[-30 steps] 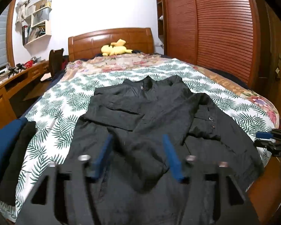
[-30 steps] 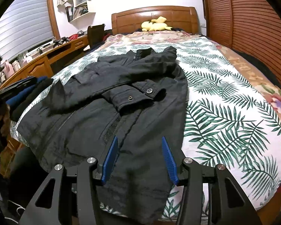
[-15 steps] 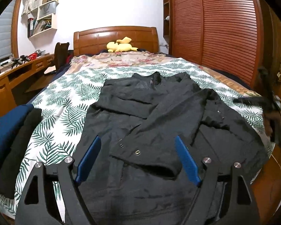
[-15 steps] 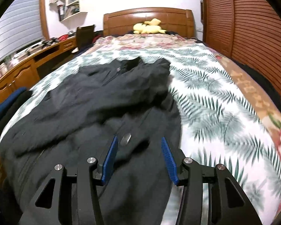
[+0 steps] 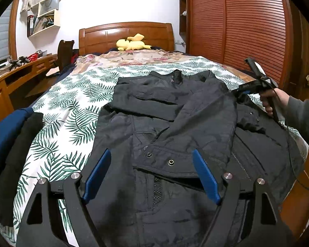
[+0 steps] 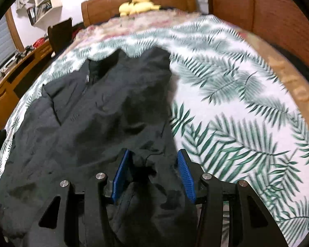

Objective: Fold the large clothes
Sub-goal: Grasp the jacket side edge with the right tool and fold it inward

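no readable text, labels, brands or numbers anywhere

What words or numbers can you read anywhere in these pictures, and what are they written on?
No text can be read for sure.
Right gripper: small pale marks on its black body, too small and blurred to read.
Books on the wall shelf: spines too small to read.
Black jacket: snaps and zipper only, no label visible.
Leaf-print bedspread: pattern only, no words.
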